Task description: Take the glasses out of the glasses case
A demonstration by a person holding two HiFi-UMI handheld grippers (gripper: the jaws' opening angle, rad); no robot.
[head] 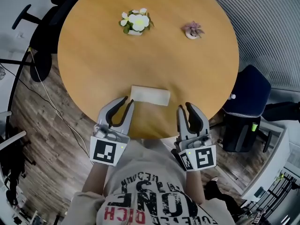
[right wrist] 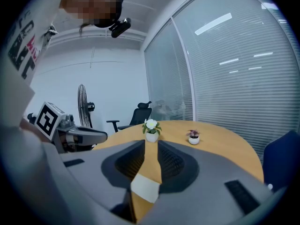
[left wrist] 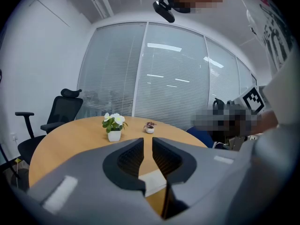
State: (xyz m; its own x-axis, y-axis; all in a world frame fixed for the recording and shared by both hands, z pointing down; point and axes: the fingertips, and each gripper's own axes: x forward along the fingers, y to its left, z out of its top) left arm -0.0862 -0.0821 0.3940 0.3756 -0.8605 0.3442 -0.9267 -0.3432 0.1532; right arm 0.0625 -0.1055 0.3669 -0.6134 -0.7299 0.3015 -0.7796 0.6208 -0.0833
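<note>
A closed white glasses case [head: 150, 95] lies flat near the front edge of the round wooden table [head: 150, 55]. My left gripper [head: 128, 101] hovers just left of the case's near corner. Its jaws are almost together, with only a thin slit and nothing in it. My right gripper [head: 184, 107] hangs a little to the right of the case, its jaws equally narrow and empty. Neither touches the case. In the left gripper view the case [left wrist: 153, 181] shows low behind the left gripper [left wrist: 147, 142]. In the right gripper view the case [right wrist: 145, 189] shows below the right gripper [right wrist: 151, 144].
A white pot of white flowers [head: 136, 22] and a small pink plant [head: 192, 30] stand at the table's far side. A black office chair [head: 42, 36] is at the left and a blue chair [head: 246, 97] at the right. A fan [right wrist: 83, 104] stands behind.
</note>
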